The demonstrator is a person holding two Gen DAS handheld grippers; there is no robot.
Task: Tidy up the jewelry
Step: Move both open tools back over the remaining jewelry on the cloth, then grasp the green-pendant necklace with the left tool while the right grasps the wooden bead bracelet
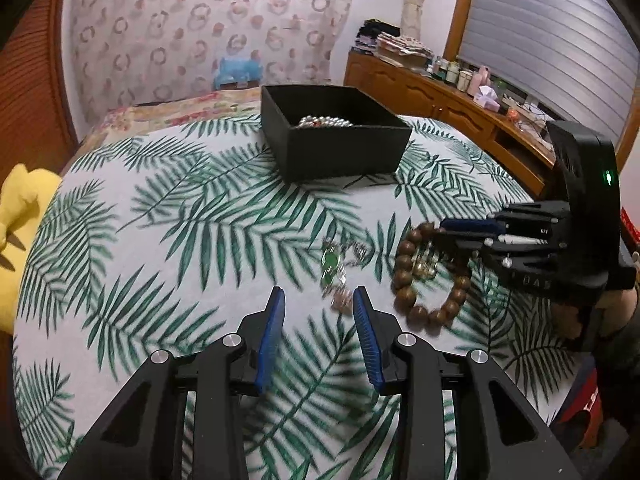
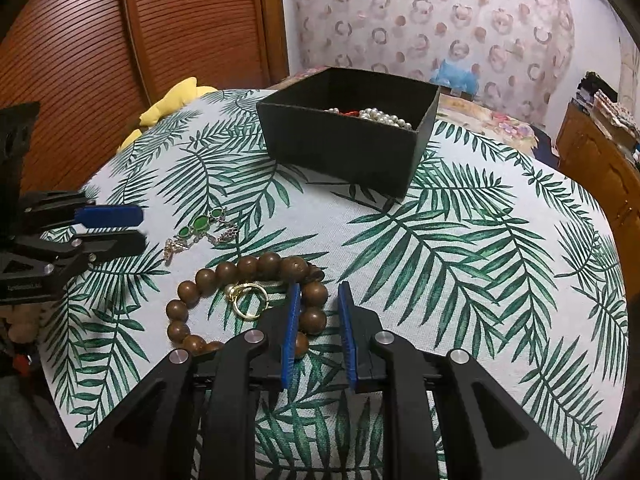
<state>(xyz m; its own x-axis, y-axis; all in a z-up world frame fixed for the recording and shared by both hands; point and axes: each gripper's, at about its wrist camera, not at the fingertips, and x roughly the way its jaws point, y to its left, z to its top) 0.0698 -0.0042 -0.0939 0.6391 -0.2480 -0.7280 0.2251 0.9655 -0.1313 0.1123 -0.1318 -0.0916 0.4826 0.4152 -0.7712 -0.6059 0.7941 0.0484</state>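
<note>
A black open box (image 1: 344, 148) (image 2: 344, 148) stands on the leaf-print table and holds pearl beads (image 2: 386, 117) and something red. A brown wooden bead bracelet (image 1: 404, 276) (image 2: 240, 270) lies on the cloth with gold rings (image 2: 246, 300) inside its loop. A green-stone chain piece (image 1: 332, 268) (image 2: 200, 226) lies beside it. My left gripper (image 1: 318, 300) is open, just short of the green piece. My right gripper (image 2: 318, 292) is open, its left finger over the bracelet's right side, with one bead showing between the fingers.
The round table (image 2: 460, 248) has a palm-leaf cloth. A yellow plush toy (image 1: 20, 208) sits off the table's left edge. A wooden cabinet (image 1: 432, 92) with clutter stands at the far right. A bed with floral cover lies behind the box.
</note>
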